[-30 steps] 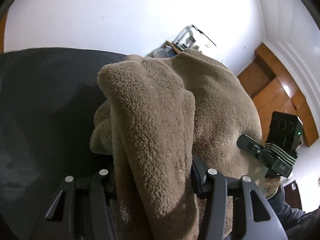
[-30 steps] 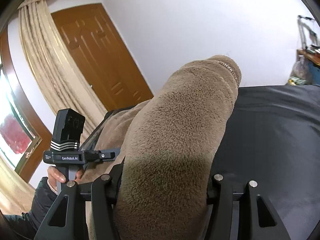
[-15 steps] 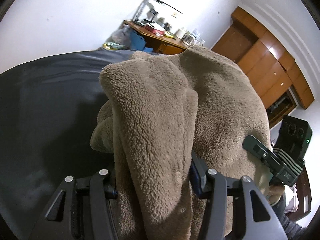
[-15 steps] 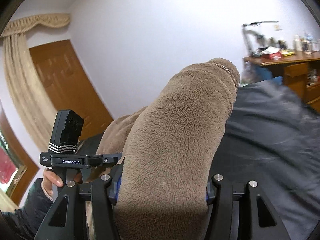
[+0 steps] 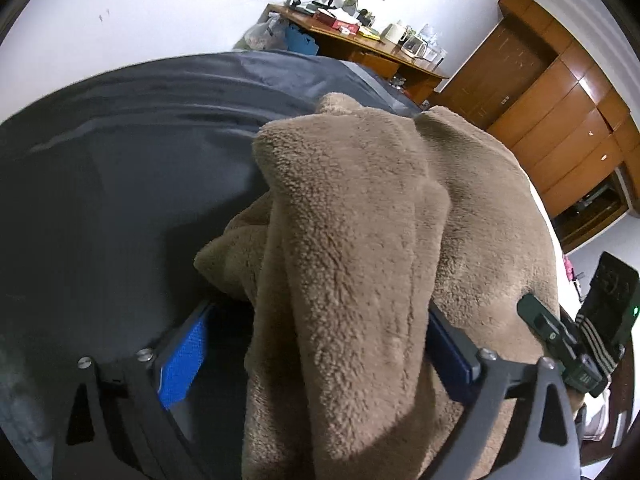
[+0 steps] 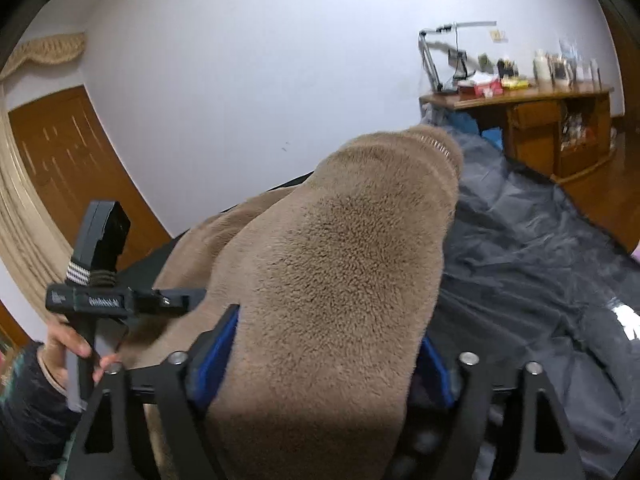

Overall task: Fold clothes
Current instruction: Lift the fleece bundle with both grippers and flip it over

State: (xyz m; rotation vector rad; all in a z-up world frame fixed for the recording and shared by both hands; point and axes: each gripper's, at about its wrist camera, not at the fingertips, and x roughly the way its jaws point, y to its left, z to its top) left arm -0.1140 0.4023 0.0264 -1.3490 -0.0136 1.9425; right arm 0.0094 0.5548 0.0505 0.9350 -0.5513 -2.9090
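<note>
A brown fleece garment [image 5: 360, 240] lies bunched over the dark grey bed sheet [image 5: 100, 180]. My left gripper [image 5: 316, 344] straddles one fold of it. Its jaws are opening, and the left blue pad [image 5: 184, 356] stands clear of the cloth. In the right wrist view the same fleece [image 6: 340, 280] fills the space between the fingers of my right gripper [image 6: 324, 356]. Those jaws are opening too, with the blue pads [image 6: 216, 352] showing beside the cloth. A person's hand [image 6: 64, 344] holds the left gripper's handle at the lower left.
A cluttered wooden desk [image 5: 360, 44] with a lamp arm stands by the white wall past the bed. Wooden wardrobes [image 5: 560, 100] rise to the right. A wooden door [image 6: 60, 152] and a beige curtain [image 6: 24, 220] are on the left. The sheet [image 6: 540, 280] is wrinkled.
Both grippers were shut on the fleece and have spread apart, so the blue pads now show. Both hands swept across the bed, bringing the desk and wardrobes into view.
</note>
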